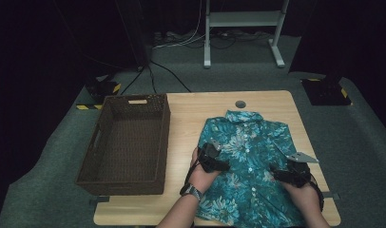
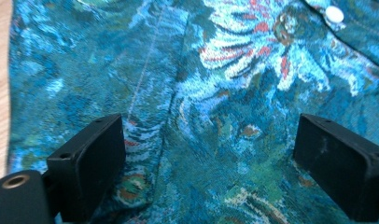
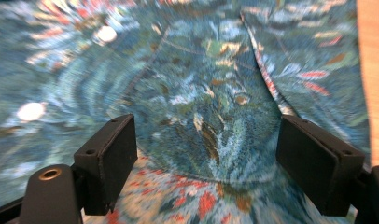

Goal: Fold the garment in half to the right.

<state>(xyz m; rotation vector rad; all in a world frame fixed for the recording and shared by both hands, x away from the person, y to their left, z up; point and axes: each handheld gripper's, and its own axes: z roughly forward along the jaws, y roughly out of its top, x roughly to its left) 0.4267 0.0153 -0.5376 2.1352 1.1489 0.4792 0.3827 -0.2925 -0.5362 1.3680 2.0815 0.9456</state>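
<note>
A teal floral short-sleeved shirt [image 1: 248,156] lies flat and buttoned on the wooden table [image 1: 191,111], with its collar at the far end. My left gripper [image 1: 223,165] hovers over the shirt's left half, held by a hand wearing a wristwatch. In the left gripper view its jaws stand wide apart [image 2: 208,140] over the cloth [image 2: 215,70], with a seam running between them. My right gripper [image 1: 278,174] is over the shirt's right half. Its jaws are also wide apart [image 3: 206,140], and a chest pocket [image 3: 211,116] lies flat between them. Neither pair of pads pinches fabric.
A dark woven basket [image 1: 163,142] with nothing in it stands on the table's left side, close to the shirt's left sleeve. A small round grey hole [image 1: 240,104] sits near the far edge. Beyond the table are cables and a white stand [image 1: 207,38] on grey floor.
</note>
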